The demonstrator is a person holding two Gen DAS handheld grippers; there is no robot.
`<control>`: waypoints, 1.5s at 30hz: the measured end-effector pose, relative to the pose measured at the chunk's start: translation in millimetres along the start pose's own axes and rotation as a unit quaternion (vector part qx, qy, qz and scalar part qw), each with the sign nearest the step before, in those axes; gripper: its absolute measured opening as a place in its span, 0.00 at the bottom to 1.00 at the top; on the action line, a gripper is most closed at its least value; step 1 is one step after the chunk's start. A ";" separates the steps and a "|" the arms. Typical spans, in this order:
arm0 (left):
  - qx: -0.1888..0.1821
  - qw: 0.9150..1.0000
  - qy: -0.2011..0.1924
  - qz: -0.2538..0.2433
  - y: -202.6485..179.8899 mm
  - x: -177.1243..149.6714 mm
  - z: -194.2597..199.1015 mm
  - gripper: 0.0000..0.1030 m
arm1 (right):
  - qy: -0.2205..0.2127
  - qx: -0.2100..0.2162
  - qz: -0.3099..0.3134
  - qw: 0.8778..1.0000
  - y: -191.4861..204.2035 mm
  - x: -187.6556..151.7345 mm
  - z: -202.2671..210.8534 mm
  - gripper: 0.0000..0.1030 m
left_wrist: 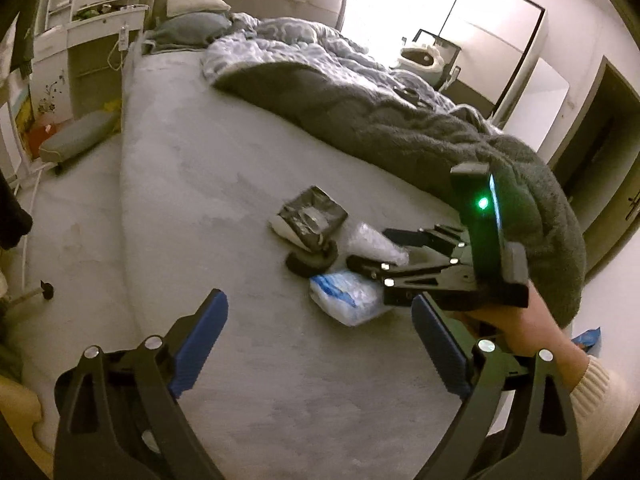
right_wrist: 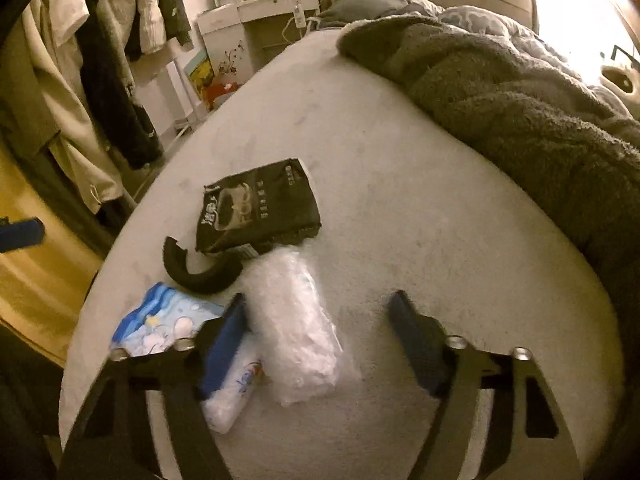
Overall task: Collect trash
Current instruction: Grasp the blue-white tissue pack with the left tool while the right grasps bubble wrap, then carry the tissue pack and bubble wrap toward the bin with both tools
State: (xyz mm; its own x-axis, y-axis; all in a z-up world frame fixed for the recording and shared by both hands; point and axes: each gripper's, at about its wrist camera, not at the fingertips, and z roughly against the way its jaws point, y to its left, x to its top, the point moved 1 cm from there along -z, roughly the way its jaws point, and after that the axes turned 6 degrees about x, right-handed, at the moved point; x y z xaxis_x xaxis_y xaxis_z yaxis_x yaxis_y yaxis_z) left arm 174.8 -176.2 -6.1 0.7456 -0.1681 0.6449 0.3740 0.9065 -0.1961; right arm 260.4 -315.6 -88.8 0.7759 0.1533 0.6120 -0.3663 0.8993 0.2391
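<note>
Trash lies in a small heap on the bed, a black packet, a clear plastic bag and a blue-white wrapper, while the right claw stands apart over the clear bag and the left claw is wide apart, empty.

I see a big grey bed with a fluffy dark blanket heaped on one side. Two pillows sit at the top. A white desk stands near coats hanging up.
</note>
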 end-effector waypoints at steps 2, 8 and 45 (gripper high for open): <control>0.004 1.000 0.007 -0.009 -7.7 -1.2 -7.4 0.92 | -0.008 0.007 -0.003 1.000 -0.2 1.5 6.0 0.44; 0.004 0.999 0.017 -0.028 -30.1 -6.6 -25.2 0.94 | -0.028 0.034 -0.035 0.998 -10.2 0.6 20.1 0.37; 0.102 0.995 0.014 0.005 -53.1 -13.6 -88.8 0.74 | -0.070 0.031 -0.077 0.994 -31.0 -22.5 74.1 0.36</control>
State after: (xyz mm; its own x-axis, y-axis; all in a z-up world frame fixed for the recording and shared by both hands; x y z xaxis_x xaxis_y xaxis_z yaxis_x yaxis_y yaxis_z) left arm 193.8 -256.5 -70.0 0.7650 -0.1662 0.6222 0.2478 0.9677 -0.0463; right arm 216.3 -377.3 -54.1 0.7483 -0.0464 0.6617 -0.2825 0.8803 0.3812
